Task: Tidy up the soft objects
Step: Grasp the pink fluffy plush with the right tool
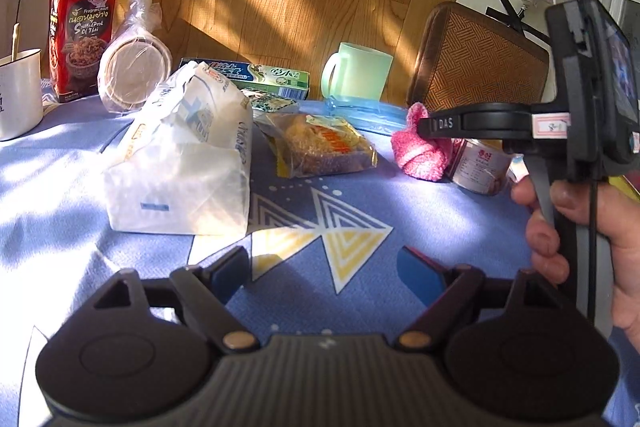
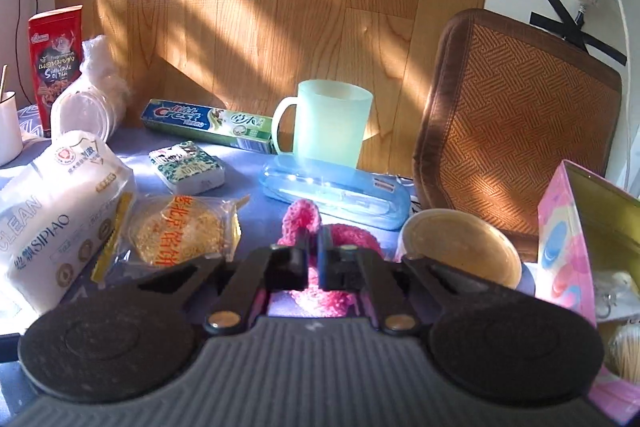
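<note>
Two claws work here: the right claw point(image 2: 313, 247) is clamped on the fuzzy pink knitted bundle point(image 2: 340, 231) lying on the blue worktop point(image 1: 360, 211), best lifted straight up clear of the round can point(image 2: 460, 247), while the left claw point(image 1: 328, 275) gapes empty.

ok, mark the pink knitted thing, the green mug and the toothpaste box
pink knitted piece point(image 1: 420, 151), left wrist view, on its lower bulge.
green mug point(image 2: 332, 125), right wrist view, middle of its wall.
toothpaste box point(image 2: 208, 121), right wrist view, on its printed front face.
</note>
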Demonstrator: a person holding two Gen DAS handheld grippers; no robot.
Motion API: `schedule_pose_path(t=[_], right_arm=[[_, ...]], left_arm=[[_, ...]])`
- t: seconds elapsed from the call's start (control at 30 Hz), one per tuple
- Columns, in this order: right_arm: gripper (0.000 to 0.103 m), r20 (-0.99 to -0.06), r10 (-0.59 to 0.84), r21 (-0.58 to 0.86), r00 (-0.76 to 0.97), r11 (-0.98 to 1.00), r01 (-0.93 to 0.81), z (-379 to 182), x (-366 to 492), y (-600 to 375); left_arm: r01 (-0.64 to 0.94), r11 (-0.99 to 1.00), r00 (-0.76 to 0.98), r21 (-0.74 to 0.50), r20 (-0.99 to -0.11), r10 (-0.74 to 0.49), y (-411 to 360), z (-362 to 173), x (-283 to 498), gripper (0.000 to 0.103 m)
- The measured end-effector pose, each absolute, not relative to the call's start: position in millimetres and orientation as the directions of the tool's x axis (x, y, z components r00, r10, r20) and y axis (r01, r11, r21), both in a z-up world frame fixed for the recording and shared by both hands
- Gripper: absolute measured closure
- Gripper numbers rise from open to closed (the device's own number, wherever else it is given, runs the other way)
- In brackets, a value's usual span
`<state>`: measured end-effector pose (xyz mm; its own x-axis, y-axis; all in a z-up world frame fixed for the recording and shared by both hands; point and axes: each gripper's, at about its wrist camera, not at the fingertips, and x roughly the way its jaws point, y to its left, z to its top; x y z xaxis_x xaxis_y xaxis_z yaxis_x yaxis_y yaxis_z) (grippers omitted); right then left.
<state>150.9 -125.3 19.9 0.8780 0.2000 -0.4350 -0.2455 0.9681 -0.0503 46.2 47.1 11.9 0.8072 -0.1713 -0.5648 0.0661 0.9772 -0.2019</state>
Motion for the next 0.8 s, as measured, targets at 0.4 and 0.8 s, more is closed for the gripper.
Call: schedule_pose_path(t=[0.4,0.8], right_arm=[[0.099,-0.374,0.25,0.012,0.893,0.964,-0.264,-3.4,9.1,-191.3],[0.074,-0.358,0.233,0.141,0.904,0.971,-0.195,-16.5,-13.5,-221.8]], left_arm=[[0.077,0.981,0.8,-0.177,-0.577,-0.166,41.0,11.4,46.2,0.016],[0.059,0.998,0.786,-0.02,-0.616,-0.058,18.3,8.5,47.7,0.015]])
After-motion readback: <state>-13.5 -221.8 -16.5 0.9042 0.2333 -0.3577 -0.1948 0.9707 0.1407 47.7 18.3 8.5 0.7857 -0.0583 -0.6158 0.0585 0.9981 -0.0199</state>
